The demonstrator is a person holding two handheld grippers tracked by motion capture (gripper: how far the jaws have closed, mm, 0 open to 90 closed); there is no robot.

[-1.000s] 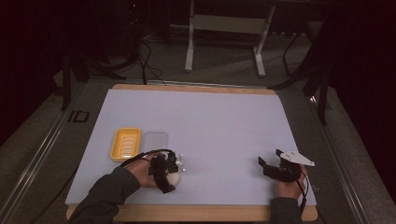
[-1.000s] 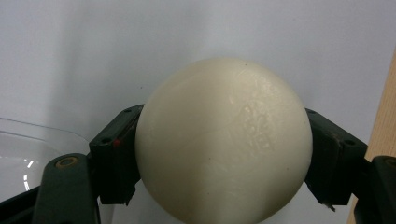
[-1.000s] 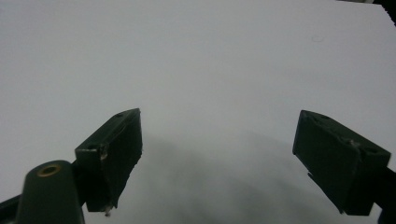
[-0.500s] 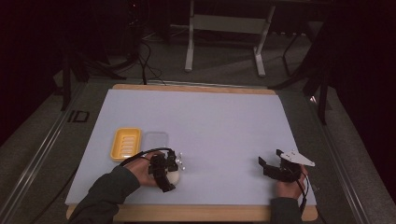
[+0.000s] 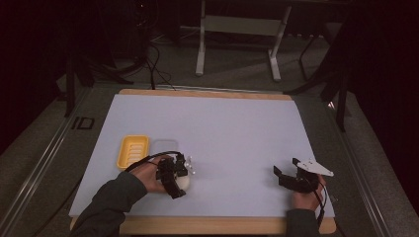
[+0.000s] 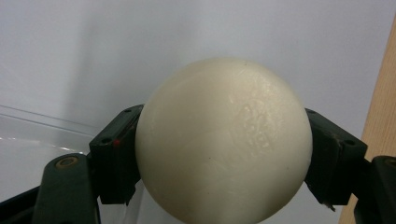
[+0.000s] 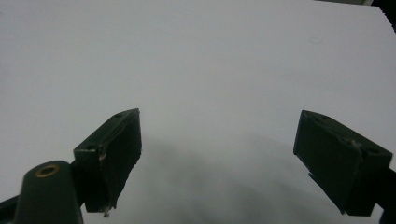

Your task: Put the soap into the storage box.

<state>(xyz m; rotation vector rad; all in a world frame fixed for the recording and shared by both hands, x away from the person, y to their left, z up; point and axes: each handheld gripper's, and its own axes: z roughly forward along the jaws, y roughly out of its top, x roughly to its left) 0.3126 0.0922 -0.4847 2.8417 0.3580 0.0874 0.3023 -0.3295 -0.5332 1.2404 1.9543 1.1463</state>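
Table [image 5: 237,128]: flat matte sheet, pale lavender-grey, smooth and unmarked, with a bare wooden edge showing along the near and far sides.

My left tool [image 5: 174,174] sits at the near-left of the table, black and blocky, its cable looping back toward my sleeve. It is clamped on an off-white ball [image 6: 223,140]. In the left gripper view the ball reads as a near-perfect sphere, cream to ivory, matte with a faint sheen. The surface is mostly smooth; a patch on its right half carries shallow raised lettering or texture, too faint to read. Both black pads press against its flanks, one on each side at about mid-height. In the high view the ball [image 5: 185,182] shows as a pale round shape under the tool, low over the table near the front edge.

A yellow tray [image 5: 132,151], rectangular with rounded corners and a ribbed floor, lies just left of and beyond that tool. Beside it is a clear lid or container [image 5: 163,146], thin and glassy, barely visible against the sheet; its transparent rim also crosses the lower left of the left gripper view.

My right tool [image 7: 233,168] rests at the near-right, well apart from the ball. Jaws spread wide, nothing between them, just bare table. Grey three-cornered plate on top.
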